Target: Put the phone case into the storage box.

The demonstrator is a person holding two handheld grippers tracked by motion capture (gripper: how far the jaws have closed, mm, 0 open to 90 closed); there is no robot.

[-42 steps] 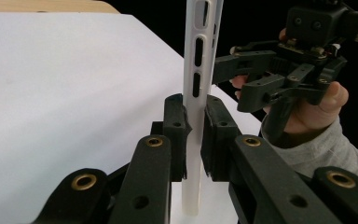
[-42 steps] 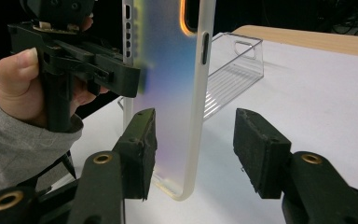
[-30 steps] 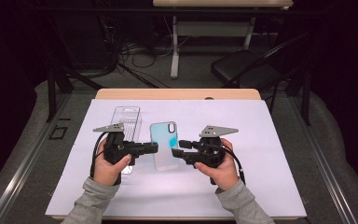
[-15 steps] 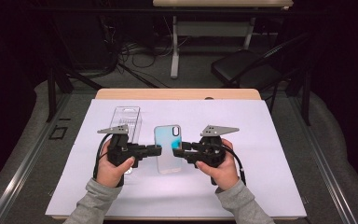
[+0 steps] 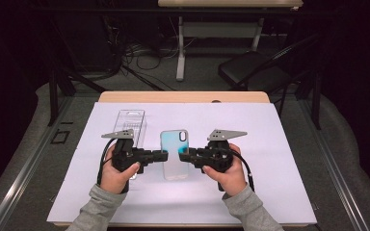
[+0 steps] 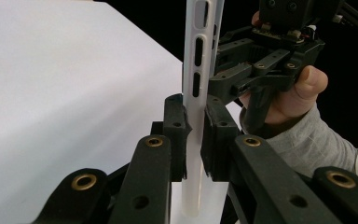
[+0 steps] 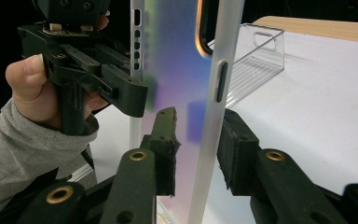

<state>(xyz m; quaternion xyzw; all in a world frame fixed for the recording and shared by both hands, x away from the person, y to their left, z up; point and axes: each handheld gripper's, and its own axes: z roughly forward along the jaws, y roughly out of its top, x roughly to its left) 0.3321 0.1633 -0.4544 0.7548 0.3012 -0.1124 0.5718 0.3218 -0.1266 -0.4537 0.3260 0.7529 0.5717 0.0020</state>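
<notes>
Case: phone case held above the white sheet, between both grippers.
Left gripper: jaws clamped on its left edge.
Right gripper: jaws just closing around the right edge, one pad apart.
Box: clear box behind.

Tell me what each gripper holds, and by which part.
The left gripper is clamped on the phone case at its side edge. The right gripper straddles the opposite edge, jaws just closing, pads not yet pressing, so it holds nothing.
</notes>
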